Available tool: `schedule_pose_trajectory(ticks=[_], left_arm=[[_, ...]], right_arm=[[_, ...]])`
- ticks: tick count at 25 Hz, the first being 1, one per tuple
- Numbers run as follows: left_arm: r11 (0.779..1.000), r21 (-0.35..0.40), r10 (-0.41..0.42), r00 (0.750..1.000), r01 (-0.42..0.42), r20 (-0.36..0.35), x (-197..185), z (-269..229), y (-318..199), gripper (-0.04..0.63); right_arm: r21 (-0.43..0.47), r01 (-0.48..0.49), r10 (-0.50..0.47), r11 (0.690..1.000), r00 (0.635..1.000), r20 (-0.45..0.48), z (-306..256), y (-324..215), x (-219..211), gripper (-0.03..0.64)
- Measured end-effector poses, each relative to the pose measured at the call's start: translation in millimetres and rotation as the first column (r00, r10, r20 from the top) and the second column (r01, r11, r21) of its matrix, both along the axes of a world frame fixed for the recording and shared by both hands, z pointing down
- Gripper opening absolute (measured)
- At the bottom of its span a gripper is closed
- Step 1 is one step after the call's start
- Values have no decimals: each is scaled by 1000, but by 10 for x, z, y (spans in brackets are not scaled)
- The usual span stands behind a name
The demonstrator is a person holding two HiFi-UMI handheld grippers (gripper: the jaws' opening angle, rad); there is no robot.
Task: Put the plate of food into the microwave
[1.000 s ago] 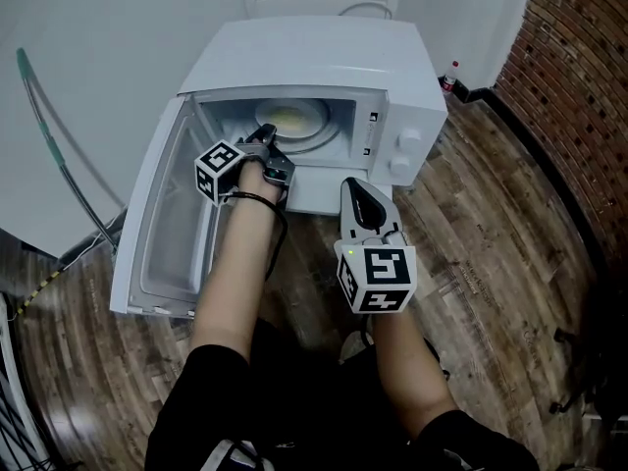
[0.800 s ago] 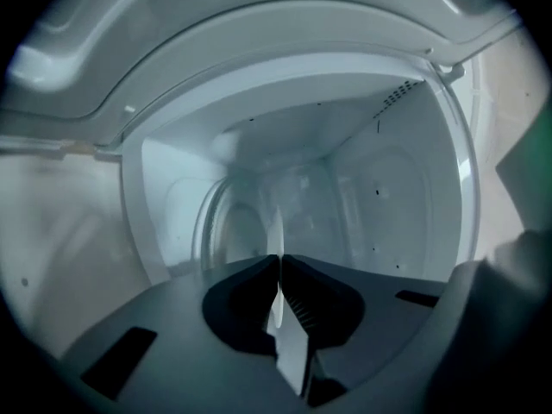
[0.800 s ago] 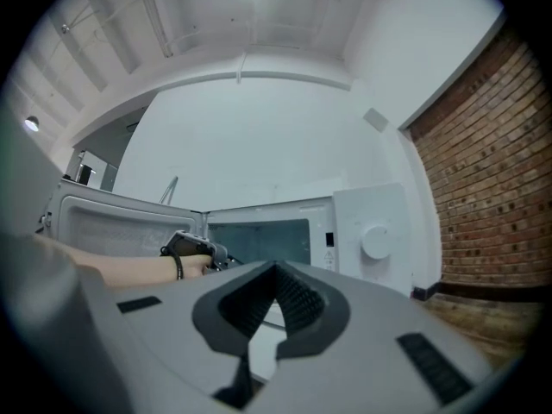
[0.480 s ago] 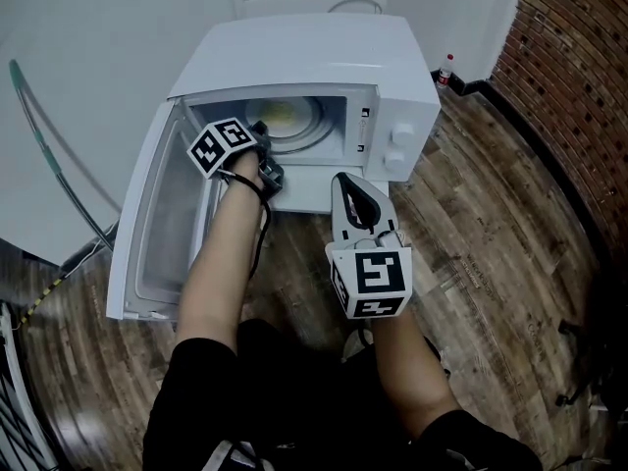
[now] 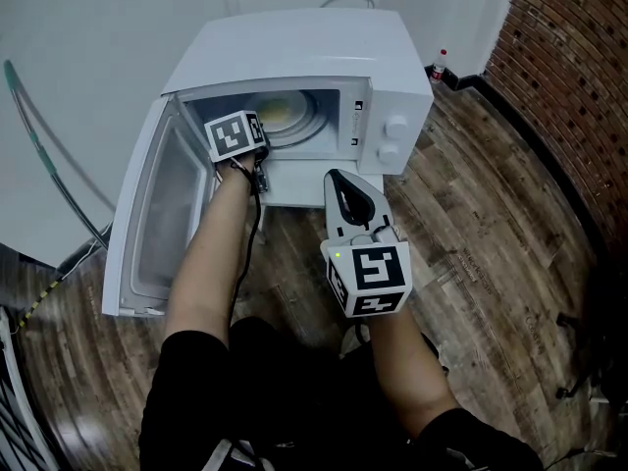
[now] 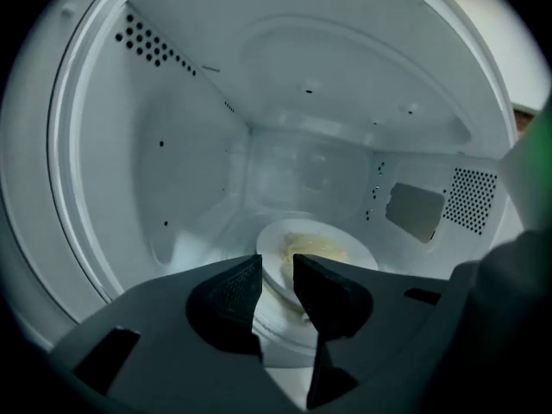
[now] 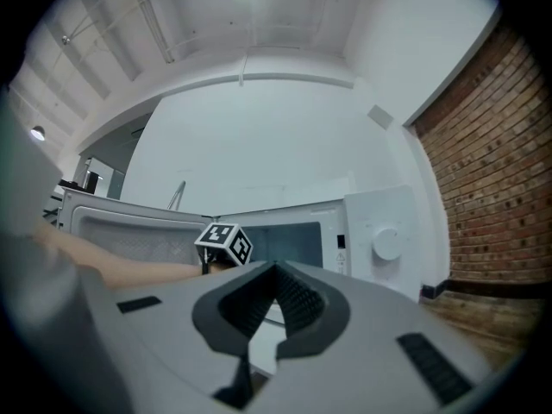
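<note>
A white microwave stands on the wooden floor with its door swung wide open to the left. Inside, on the turntable, sits a white plate with pale yellow food. My left gripper reaches into the cavity. Its jaws are opening, with a gap between the pads, and the plate's near rim shows just beyond that gap, untouched. My right gripper hovers in front of the microwave below the control knobs, shut on nothing.
A brick wall runs along the right, with a small bottle at its foot behind the microwave. A thin bent metal rod stands to the left of the open door. The person's legs fill the lower middle.
My left gripper has pushed further into the microwave cavity, its marker cube turning. The right gripper has stayed almost in place in front of the microwave.
</note>
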State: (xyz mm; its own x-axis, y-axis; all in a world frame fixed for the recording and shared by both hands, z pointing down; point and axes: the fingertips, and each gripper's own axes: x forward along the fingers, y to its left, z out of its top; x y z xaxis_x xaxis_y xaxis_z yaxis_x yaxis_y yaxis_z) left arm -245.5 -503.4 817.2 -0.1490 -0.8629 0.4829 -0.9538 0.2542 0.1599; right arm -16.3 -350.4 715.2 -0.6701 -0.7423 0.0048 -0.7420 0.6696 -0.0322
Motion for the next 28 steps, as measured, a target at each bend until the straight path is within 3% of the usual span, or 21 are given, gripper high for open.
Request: schedule_pose_trajectory(ticks=[3,9,13,15,18,22,25,28], left_arm=[[1000,-14,-2,998,3,61,-34,34,2,101],[998,61,-23,999,21,33,-26,-87,95,100],[988,151,11,993,-29,121,171,-408,321,-2],[975,212,32,989,-63,145,326,-602,485,-2],[950,288,93,989,-124,118,631,-762,721,-2],[918,339,160,974,-207,161,947,-896,1086,-2],[896,377,167,965,-234,201,1001,-1035,1337,-2],[881,410,171,967,-236,189,979,-1154,1514,-2]], right_arm=[[-5,-5,5,1000,1000,7,-5,3,35,5],[-10,-7,7,1000,1000,18,-14,-15,50,5],[-22,-9,9,1000,1000,27,1,-36,16,5],[-33,-11,12,999,999,35,13,-57,-8,5],[-38,-21,22,999,999,29,35,-99,-35,5],[-73,-27,29,997,999,31,121,-171,-93,5],[-68,-19,22,998,999,32,126,-207,-148,5],[-28,-7,9,1000,997,70,52,-251,-195,5]])
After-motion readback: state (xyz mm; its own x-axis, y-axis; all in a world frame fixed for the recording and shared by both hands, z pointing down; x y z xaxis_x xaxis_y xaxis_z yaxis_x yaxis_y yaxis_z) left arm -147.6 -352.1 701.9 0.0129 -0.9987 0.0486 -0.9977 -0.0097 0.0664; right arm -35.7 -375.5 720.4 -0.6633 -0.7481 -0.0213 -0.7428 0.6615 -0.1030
